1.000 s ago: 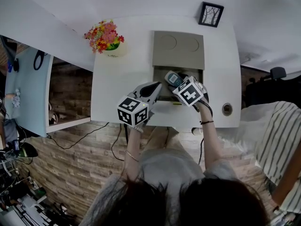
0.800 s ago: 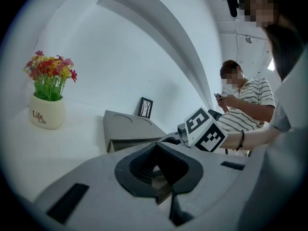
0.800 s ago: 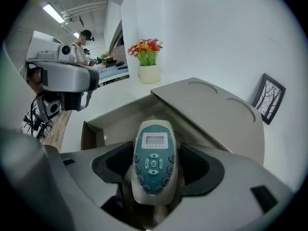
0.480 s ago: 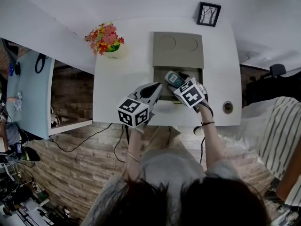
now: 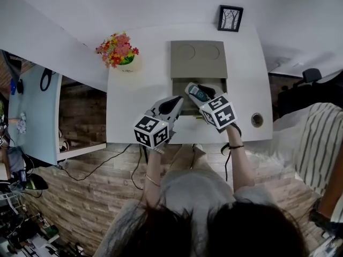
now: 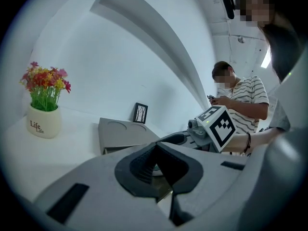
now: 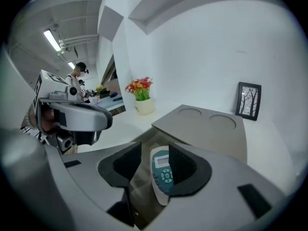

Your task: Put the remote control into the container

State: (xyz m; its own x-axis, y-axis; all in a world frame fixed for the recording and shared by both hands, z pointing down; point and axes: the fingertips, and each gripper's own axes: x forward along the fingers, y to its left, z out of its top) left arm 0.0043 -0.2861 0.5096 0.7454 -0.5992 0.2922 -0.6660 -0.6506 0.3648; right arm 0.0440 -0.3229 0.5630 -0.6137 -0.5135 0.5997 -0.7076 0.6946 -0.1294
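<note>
Closing on the remote control (image 7: 161, 176), the right gripper (image 7: 156, 163) is not squeezing it yet. The remote is standing tilted in the container (image 7: 207, 125) opening, still needing laying down. The left gripper (image 6: 155, 166) is waiting shut, empty.

The remote control (image 7: 162, 179) was white with a teal face. The container (image 5: 199, 63) was dull grey-beige, the table (image 5: 134, 90) white. Far left, red, pink and yellow flowers (image 5: 118, 44) filled a white pot (image 6: 43, 121). The far picture frame (image 5: 230, 18) was black.
</note>
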